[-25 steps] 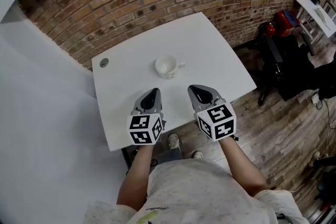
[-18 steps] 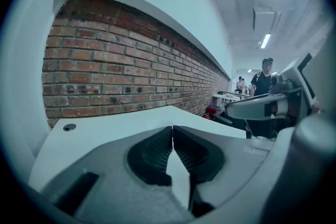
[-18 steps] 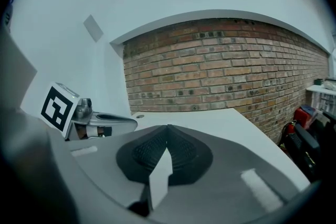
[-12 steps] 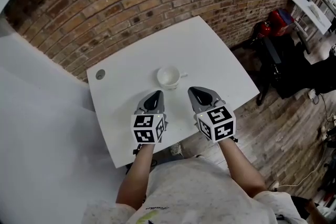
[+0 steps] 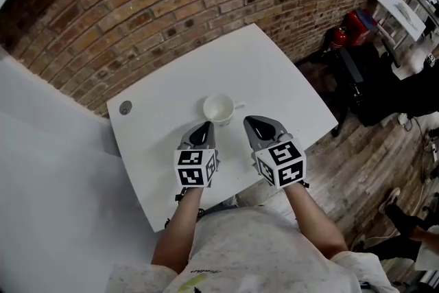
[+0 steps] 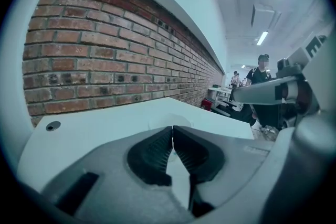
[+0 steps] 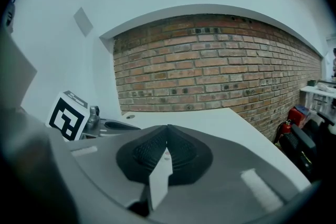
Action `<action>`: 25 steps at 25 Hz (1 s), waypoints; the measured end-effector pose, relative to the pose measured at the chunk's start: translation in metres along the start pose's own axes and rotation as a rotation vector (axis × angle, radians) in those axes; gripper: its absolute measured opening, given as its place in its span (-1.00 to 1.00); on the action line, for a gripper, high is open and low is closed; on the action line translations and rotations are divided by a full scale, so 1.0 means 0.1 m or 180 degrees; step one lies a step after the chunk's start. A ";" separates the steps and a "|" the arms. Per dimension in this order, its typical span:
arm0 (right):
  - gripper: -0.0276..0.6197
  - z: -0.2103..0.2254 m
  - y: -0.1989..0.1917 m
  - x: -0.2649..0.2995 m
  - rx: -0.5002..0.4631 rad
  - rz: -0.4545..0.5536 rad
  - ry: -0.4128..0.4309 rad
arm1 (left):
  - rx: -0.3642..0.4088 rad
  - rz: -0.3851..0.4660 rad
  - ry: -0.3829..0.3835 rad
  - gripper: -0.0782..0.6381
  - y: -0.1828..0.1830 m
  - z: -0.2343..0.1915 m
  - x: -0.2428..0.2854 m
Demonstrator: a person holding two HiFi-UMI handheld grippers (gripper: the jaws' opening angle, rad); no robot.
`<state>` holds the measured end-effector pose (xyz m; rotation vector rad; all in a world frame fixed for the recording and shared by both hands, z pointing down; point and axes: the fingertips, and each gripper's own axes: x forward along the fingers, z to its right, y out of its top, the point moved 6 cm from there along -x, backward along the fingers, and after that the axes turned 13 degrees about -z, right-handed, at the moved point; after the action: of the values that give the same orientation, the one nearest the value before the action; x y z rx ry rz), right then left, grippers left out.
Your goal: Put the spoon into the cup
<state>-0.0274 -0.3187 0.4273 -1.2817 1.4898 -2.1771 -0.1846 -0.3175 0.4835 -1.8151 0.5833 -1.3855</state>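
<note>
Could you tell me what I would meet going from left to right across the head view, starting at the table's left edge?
cable hole → left gripper → right gripper → red object on the floor. The cup overlaps the left gripper's span, so I leave it out.

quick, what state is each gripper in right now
left gripper: shut, nothing between its jaws
right gripper: shut, nothing between its jaws

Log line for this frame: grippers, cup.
left gripper: shut, empty | right gripper: shut, empty | cup: upright on white table, just beyond left gripper | spoon: not in view
</note>
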 end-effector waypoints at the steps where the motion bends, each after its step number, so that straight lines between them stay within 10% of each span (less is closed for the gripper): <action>1: -0.89 0.00 0.01 0.02 0.0004 -0.0003 -0.0006 | 0.0005 -0.0014 -0.0004 -0.77 0.00 -0.02 0.03; 25: -0.89 0.01 0.00 0.06 0.0021 -0.0045 -0.0064 | 0.0037 -0.0092 -0.0071 -0.58 -0.02 -0.07 0.19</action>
<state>-0.0304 -0.3231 0.4306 -1.3120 1.4691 -2.1696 -0.1858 -0.3326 0.4968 -1.8341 0.5384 -1.3831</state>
